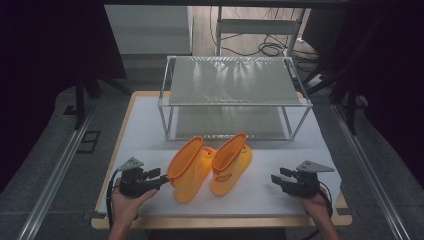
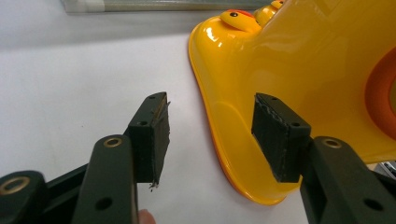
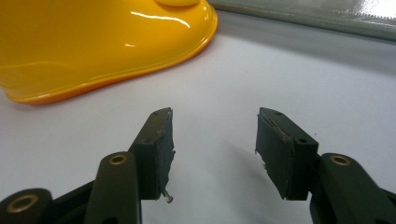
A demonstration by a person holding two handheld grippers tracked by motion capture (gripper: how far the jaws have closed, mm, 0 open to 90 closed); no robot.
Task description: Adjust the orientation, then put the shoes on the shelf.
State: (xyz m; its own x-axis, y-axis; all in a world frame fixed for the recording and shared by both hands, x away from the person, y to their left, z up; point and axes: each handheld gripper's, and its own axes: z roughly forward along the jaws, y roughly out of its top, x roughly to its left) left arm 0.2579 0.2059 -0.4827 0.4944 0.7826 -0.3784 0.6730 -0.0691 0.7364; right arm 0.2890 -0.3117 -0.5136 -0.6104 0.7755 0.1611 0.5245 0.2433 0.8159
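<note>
White table top [image 1: 280, 165], wire rack [image 1: 235, 95] behind yellow boots [image 1: 210, 167], dark room, left gripper [image 1: 161, 180] and right gripper [image 1: 277, 176] both spread, empty.

The high view is dimly lit and soft, with the surroundings beyond the desk [image 1: 150, 125] sunk into near black. A pale sheen from overhead light is spread across the top of the wire shelf [image 1: 235, 80]. In the left gripper view, sharp white glare spots are seen on the glossy yellow boot [image 2: 299, 70] just ahead of the left gripper [image 2: 210, 135], whose pads are rendered crisp. In the right gripper view, a faint shadow is cast on the white surface between the pads of the right gripper [image 3: 215, 149], and the far background is blurred.
</note>
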